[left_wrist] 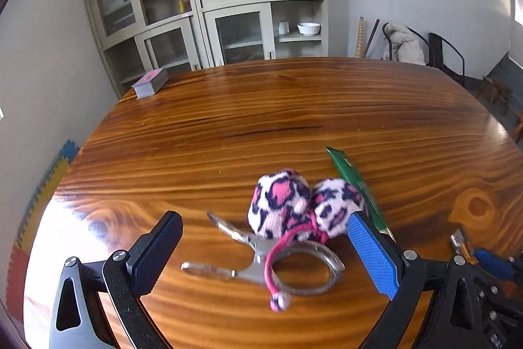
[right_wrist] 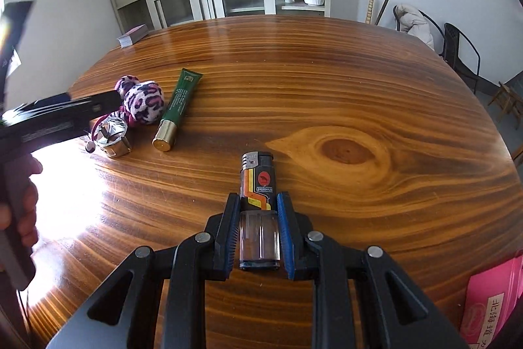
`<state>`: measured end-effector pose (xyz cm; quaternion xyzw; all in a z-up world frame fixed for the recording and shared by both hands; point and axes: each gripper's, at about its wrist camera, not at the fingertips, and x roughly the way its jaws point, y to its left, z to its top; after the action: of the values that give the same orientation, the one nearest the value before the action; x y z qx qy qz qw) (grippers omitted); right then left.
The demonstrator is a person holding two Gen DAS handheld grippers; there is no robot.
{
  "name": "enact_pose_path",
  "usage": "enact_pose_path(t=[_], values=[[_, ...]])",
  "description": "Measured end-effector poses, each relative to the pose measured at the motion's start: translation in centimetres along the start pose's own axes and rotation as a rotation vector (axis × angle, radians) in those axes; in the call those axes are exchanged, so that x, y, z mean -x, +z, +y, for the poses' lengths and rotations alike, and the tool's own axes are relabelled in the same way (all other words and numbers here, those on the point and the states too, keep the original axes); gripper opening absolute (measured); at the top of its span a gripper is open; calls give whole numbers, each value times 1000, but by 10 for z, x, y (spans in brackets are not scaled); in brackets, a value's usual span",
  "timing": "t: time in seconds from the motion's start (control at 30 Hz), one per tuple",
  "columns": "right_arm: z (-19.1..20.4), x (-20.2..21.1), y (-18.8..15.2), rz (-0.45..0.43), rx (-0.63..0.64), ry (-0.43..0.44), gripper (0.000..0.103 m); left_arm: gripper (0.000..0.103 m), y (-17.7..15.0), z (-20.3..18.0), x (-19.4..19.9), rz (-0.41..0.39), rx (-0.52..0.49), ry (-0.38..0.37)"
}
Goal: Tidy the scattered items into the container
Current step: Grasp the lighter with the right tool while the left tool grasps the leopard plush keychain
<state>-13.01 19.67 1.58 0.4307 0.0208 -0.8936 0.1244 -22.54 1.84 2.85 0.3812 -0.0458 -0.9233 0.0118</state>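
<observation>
Right tongs (right_wrist: 256, 229) closed on the lighter (right_wrist: 258, 185), which lies flat on the tabletop (right_wrist: 327, 80). Left tongs (left_wrist: 264, 254) gape wide around the leopard hair tie (left_wrist: 294, 211) and metal clip (left_wrist: 261, 267), gripping nothing. Best to lift the lighter straight, then swing right toward the pink box (right_wrist: 493, 306), probably the container.

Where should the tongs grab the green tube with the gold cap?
Probably around the middle of the green tube, tongs coming from above, closing across its narrow width. It lies flat on the table, long and slim. The gold cap looks smooth and round, and the leopard-print hair tie crowds its left side.
</observation>
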Motion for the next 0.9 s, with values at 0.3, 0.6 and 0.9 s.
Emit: enact_pose_path(t=[0.3,0.6,0.9], values=[[3,-2,1,-3,2,-6,25,102,15,6,-39,89,62,-162],[3,-2,0,-9,-16,-1,25,66,5,-4,-36,103,46,-204],[-2,4,-1,-18,-62,78,25,50,13,10,1,35,128,-253]])
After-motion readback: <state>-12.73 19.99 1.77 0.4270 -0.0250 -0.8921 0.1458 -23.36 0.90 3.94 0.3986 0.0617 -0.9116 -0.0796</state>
